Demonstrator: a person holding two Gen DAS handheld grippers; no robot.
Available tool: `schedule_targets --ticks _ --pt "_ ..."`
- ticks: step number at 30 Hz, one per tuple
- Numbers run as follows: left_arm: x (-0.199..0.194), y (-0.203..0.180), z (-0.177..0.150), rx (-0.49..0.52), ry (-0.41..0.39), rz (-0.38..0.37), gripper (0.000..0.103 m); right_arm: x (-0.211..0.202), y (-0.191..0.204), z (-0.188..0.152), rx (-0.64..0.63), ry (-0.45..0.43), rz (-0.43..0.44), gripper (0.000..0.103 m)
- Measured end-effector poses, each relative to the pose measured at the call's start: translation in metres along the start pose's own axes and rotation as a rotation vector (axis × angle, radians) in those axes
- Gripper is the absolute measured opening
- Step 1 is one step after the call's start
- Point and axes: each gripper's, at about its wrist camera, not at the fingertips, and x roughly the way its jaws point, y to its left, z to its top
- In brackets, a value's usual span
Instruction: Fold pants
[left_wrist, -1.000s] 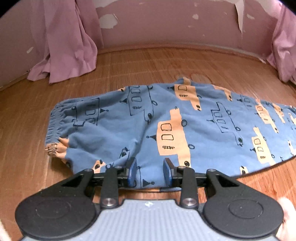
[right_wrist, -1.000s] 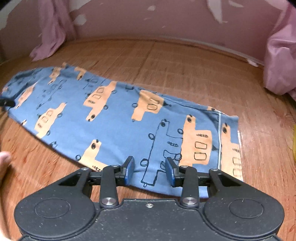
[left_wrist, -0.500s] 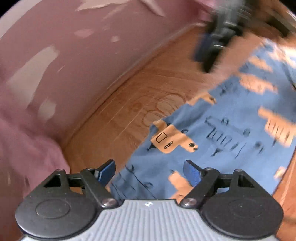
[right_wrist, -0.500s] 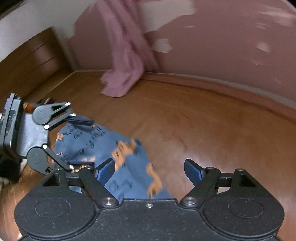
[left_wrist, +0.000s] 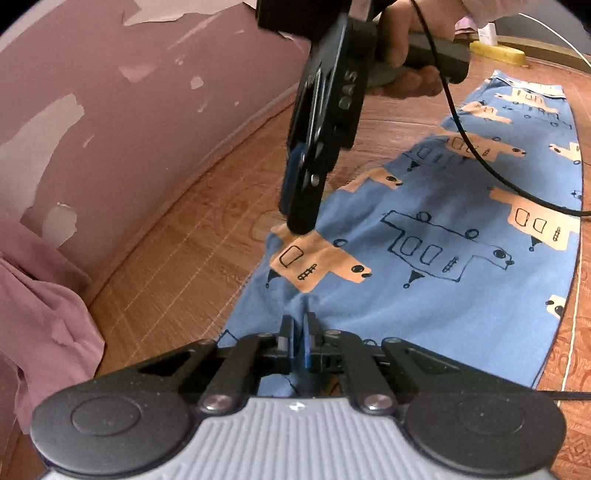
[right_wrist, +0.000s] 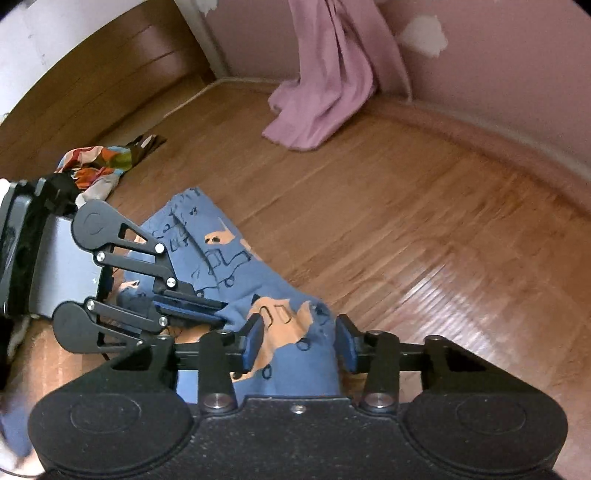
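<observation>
Pinching a raised ridge of the blue printed pants (left_wrist: 424, 258) near their far edge: left claw (left_wrist: 298, 341) narrowed onto the cloth, in the left wrist view. Pants spread flat on the wood floor (left_wrist: 192, 229), running right toward the hem. Right claw (left_wrist: 295, 206) coming down from above, tips touching the far edge at an orange print; a hand (left_wrist: 410, 48) on its handle.

From the right wrist view: right claw (right_wrist: 297, 341) wide, fabric bunched between its blue pads (right_wrist: 253, 341) but not yet clamped. Left claw (right_wrist: 192, 306) just to the left, gripping the same edge. Pink curtain (right_wrist: 325, 74) well apart.

Best to close fully on both layers before lifting, then raise both claws level together and carry the edge straight across, keeping the fold line clean.
</observation>
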Motion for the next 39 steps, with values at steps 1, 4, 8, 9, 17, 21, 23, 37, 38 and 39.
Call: schedule_targets --ticks 1,4,8,9,17,21,23,37,38,39 --pt "0.001 0.000 0.000 -0.009 0.000 0.001 0.005 0.007 -0.001 0.001 0.007 0.019 0.006 0.040" --pt "-0.001 -0.002 0.002 -0.011 -0.004 0.010 0.005 0.012 -0.002 0.006 0.027 0.023 0.033 0.027" --pt "-0.006 -0.004 -0.001 -0.012 -0.007 0.026 0.005 0.012 -0.008 0.010 0.098 -0.007 0.043 0.020" --pt "-0.006 -0.005 -0.001 -0.012 -0.006 0.027 0.005 0.013 -0.005 0.009 0.078 -0.004 0.023 0.008" --pt "-0.014 0.000 -0.005 -0.039 0.015 0.009 0.005 0.007 0.012 0.013 -0.055 -0.059 -0.179 0.001" --pt "-0.019 0.004 -0.009 -0.088 0.039 0.000 0.006 0.025 0.016 0.010 -0.094 -0.030 -0.260 0.005" --pt "-0.024 0.008 -0.013 -0.121 0.055 -0.002 0.011 0.023 0.018 0.007 -0.132 -0.048 -0.306 0.025" --pt "-0.056 0.056 -0.065 -0.676 0.211 0.044 0.075 -0.109 0.095 -0.190 0.323 -0.177 -0.531 0.074" --pt "-0.056 0.060 -0.068 -0.707 0.223 0.026 0.078 -0.116 0.099 -0.208 0.377 -0.194 -0.564 0.075" --pt "-0.056 0.063 -0.072 -0.731 0.221 0.017 0.080 -0.124 0.102 -0.226 0.433 -0.217 -0.610 0.078"
